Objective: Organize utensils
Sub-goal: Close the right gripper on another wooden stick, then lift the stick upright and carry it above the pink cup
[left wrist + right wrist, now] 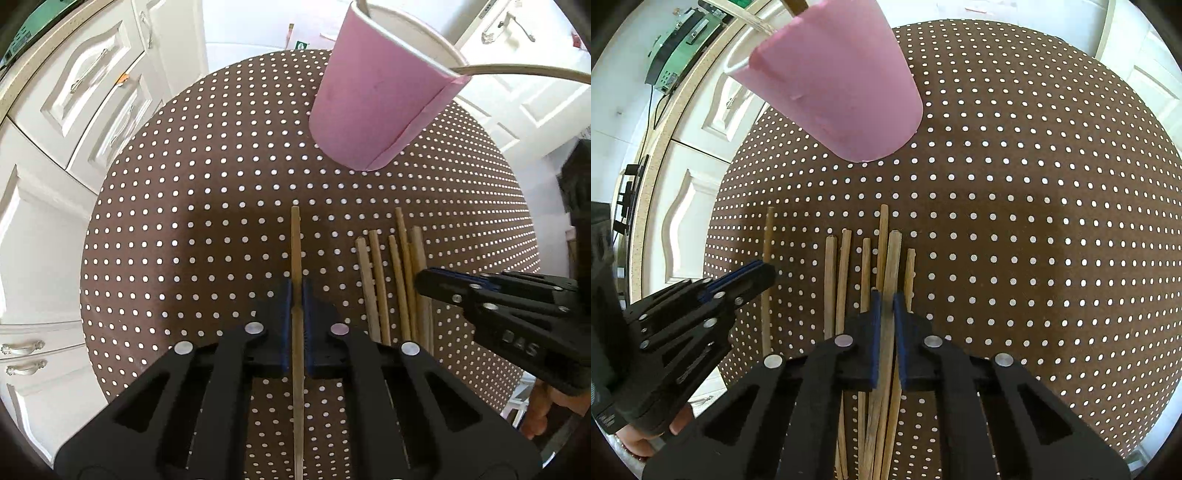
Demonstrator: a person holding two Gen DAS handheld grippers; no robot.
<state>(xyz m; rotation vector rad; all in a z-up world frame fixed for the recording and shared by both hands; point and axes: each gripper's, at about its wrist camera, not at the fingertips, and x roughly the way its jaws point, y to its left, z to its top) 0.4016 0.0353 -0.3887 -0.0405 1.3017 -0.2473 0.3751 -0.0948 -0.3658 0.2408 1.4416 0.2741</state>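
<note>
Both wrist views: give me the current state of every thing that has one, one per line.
Left claw: shut on one chopstick, set apart from the pile.
Right claw: shut on a chopstick in the pile.
Pile: lying flat, side by side on the table.
Cup: upright, utensil handles sticking out of it.

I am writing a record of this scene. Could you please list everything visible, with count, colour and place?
Wooden chopsticks: six, tan, bundled on the table.
Single wooden chopstick: one, tan, apart from the bundle.
Pink paper cup: one, pink, far side of table.
Round table with dotted cloth: one, brown with white dots.
Kitchen cabinets: white, beside the table.
Left gripper: black, shut on single chopstick.
Right gripper: black, shut on a bundle chopstick.
</note>
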